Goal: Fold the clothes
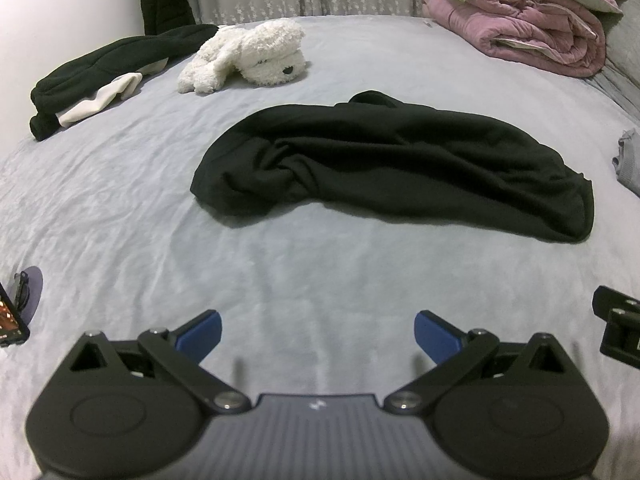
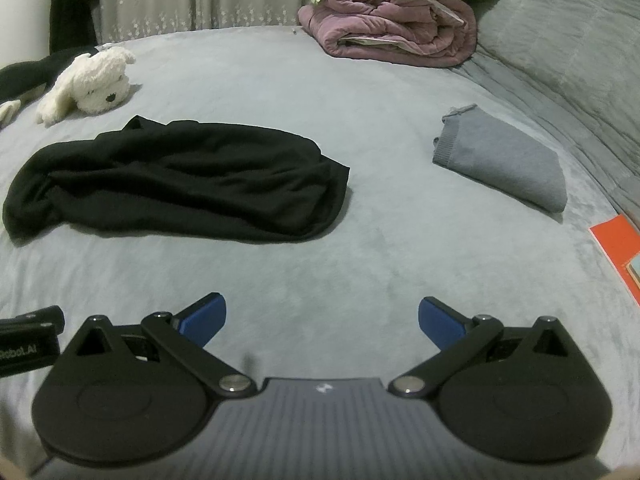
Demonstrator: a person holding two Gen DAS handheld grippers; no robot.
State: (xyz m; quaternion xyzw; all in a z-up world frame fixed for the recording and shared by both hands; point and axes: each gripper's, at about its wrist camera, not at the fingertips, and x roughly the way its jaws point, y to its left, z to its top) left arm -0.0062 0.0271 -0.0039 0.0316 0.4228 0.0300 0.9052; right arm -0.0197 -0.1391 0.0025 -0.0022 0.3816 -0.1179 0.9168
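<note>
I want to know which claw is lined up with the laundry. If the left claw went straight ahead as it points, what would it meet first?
Probably the crumpled black garment; only bare bed sheet lies between it and the open left claw, though depth is unclear.

We hold both grippers low over the bed, side by side, pointed forward. Our left gripper [image 1: 318,334] has its jaws spread wide, blue pads [image 1: 202,334] well apart, nothing between them. Black linkage arms splayed outward on both sides, body level. Our right gripper [image 2: 322,326] is the same: jaws wide apart, blue pads [image 2: 440,326] empty, linkages splayed, body level. Neither gripper touches any cloth. In the left wrist view a piece of the right gripper's black body shows at the right edge; in the right wrist view a piece of the left gripper's body shows at the left edge, so the two sit near each other. We can't see hands or sleeves.
</note>
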